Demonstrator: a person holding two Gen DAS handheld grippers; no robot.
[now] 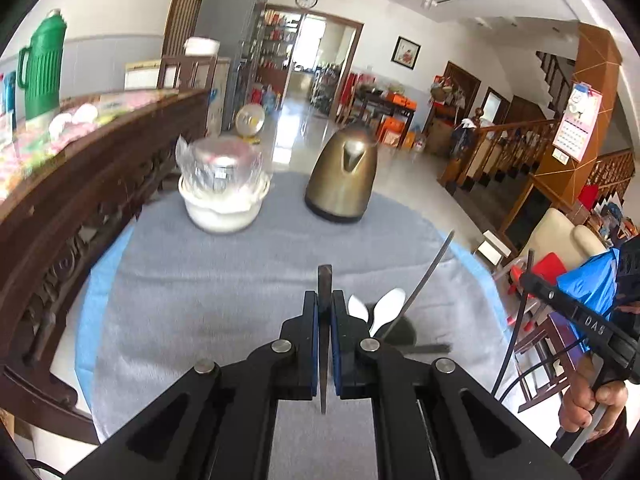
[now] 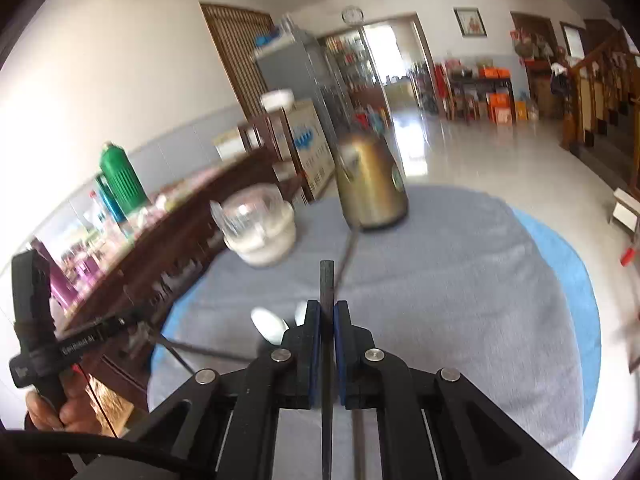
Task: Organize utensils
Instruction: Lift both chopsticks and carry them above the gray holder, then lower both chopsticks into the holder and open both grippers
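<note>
Left gripper (image 1: 325, 300) clamped on a thin dark chopstick (image 1: 324, 280), tip poking up toward 12 o'clock beyond the blue pads. Right gripper (image 2: 327, 312) likewise closed on a second dark chopstick (image 2: 327, 280), standing straight along the fingers. Both raised above the round table (image 1: 96, 280), covered by a grey cloth (image 1: 240, 280) with a blue rim showing at 9 o'clock and at 3 o'clock.

Just beyond the left fingers at 1 o'clock, two white spoons (image 1: 384, 308) in a dark holder (image 1: 404, 330), with a slim dark stick leaning out toward 1 o'clock. Same spoons (image 2: 270, 324) at 10 o'clock of the right fingers, blurred.

Far across the cloth: white bowl with clear lid (image 1: 222, 188) at 11 o'clock, brass-coloured kettle (image 1: 342, 176) at 12 o'clock, well apart from each other. Broad bare cloth between these and the grippers.

Carved wooden sideboard (image 1: 80, 200) crowding the table edge at 9 o'clock; open tiled floor (image 1: 400, 172) past the edge from 12 to 2 o'clock.
</note>
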